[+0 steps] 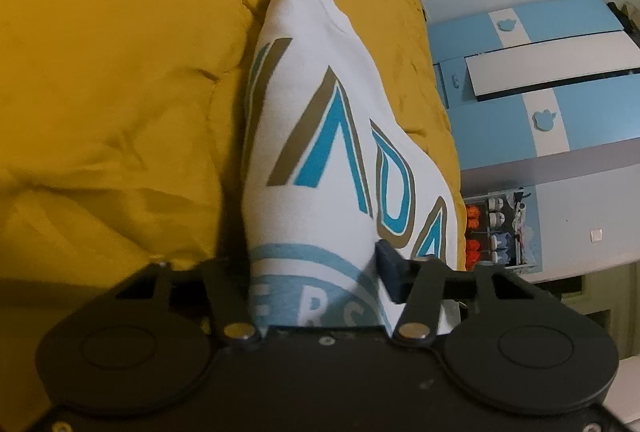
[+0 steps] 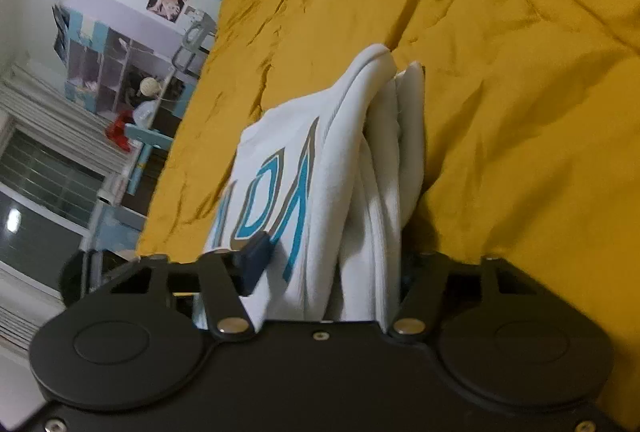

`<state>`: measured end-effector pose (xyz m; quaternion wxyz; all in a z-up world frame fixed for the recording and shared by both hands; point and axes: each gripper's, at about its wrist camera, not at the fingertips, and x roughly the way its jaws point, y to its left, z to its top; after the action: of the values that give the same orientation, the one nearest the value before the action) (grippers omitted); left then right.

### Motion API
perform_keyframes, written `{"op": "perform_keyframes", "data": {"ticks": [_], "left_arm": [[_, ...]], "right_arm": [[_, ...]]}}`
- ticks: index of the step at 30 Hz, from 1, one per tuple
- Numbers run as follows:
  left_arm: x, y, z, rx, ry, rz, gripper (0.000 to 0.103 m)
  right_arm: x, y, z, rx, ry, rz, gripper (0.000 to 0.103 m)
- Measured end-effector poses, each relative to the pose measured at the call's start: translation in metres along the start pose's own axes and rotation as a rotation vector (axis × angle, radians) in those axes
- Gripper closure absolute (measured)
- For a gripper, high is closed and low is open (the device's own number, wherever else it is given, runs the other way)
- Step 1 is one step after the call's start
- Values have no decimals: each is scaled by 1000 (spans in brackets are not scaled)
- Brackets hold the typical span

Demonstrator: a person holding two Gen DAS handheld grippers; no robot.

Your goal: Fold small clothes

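A white T-shirt [image 1: 312, 136] with blue and tan lettering rests on a bed spread with a mustard-yellow quilt [image 1: 120, 72]. Two hand-held tools grip it, one at each end. The left gripper [image 1: 316, 272] is clenched on a bunched thickness of the cloth; only one dark finger pad [image 1: 390, 268] shows, pressed into the print. The right gripper [image 2: 332, 264] likewise grasps the shirt [image 2: 320, 172], whose layers stand gathered in soft vertical folds between its fingers.

The shirt seems already doubled into a narrow, thick bundle, so some folding looks done. It is not yet flat or squared; likely a last fold and smoothing down onto the quilt remain. A blue and white wardrobe [image 1: 560, 72] stands beyond the bed.
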<state>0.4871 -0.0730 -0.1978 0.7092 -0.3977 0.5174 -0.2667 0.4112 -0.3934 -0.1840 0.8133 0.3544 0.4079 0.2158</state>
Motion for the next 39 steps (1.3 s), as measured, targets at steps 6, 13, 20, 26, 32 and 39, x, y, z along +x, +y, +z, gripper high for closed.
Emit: {"op": "perform_keyframes", "data": {"ticks": [6,13,20,26,32,39], "left_arm": [[-18,-10,0,-7,-37,-23,73],[-69,-32,6,63,-90,-17,75],[-161,-37,21,128,-189,29,75],[-219,-15,39,144,-262,80,75],[-215,45,61,85,-249,106,74],[-190,117,68,-24,-207,103,58]], "right_arm": [[-13,18,3,-9,-57,-28,68],[-13,79,11,-108,-79,29,72],[18,150,11,-193,-67,118,72],[69,188,10,-224,-39,159,72],[122,174,7,-210,-5,60,75],[161,120,-2,-178,33,-34,80]]}}
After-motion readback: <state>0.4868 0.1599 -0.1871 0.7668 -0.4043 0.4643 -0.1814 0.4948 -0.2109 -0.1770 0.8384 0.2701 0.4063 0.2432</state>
